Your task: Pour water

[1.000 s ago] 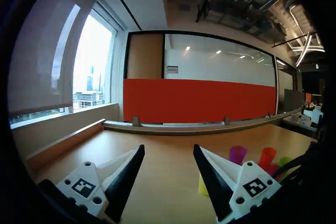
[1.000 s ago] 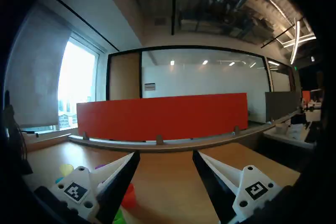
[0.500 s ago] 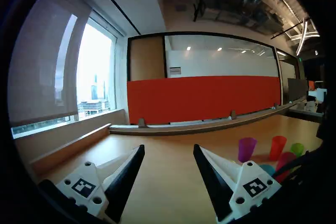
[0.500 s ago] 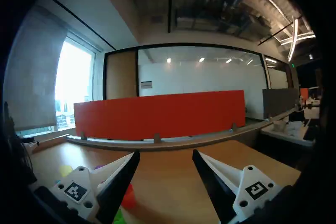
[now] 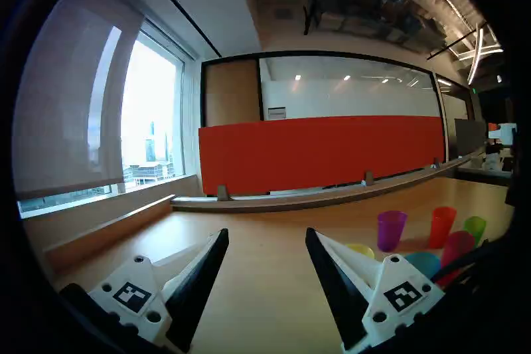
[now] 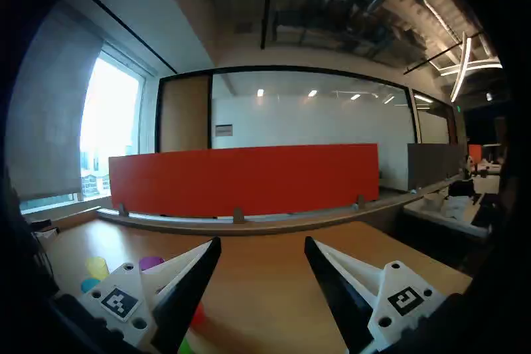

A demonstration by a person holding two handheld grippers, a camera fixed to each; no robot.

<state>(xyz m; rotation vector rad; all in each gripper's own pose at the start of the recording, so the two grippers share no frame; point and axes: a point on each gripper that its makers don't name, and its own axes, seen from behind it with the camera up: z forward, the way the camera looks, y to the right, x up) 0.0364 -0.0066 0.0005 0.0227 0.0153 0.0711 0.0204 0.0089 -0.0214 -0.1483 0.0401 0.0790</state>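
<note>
The left tool (image 5: 265, 234) and the right tool (image 6: 262, 242) both hang over the wooden tabletop (image 5: 265, 294), fingers spread wide and holding nothing. Small plastic cups cluster on the tabletop between them, among them a purple cup (image 5: 390, 229), an orange cup (image 5: 442, 224) and a green cup (image 5: 474, 228). I can't tell whether any holds water.

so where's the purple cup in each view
Left gripper view: purple cup lower right, just left of the orange cup.
Right gripper view: purple cup lower left, bottom hidden, right of the yellow cup.
Shared landmark: red panel across the back.
</note>
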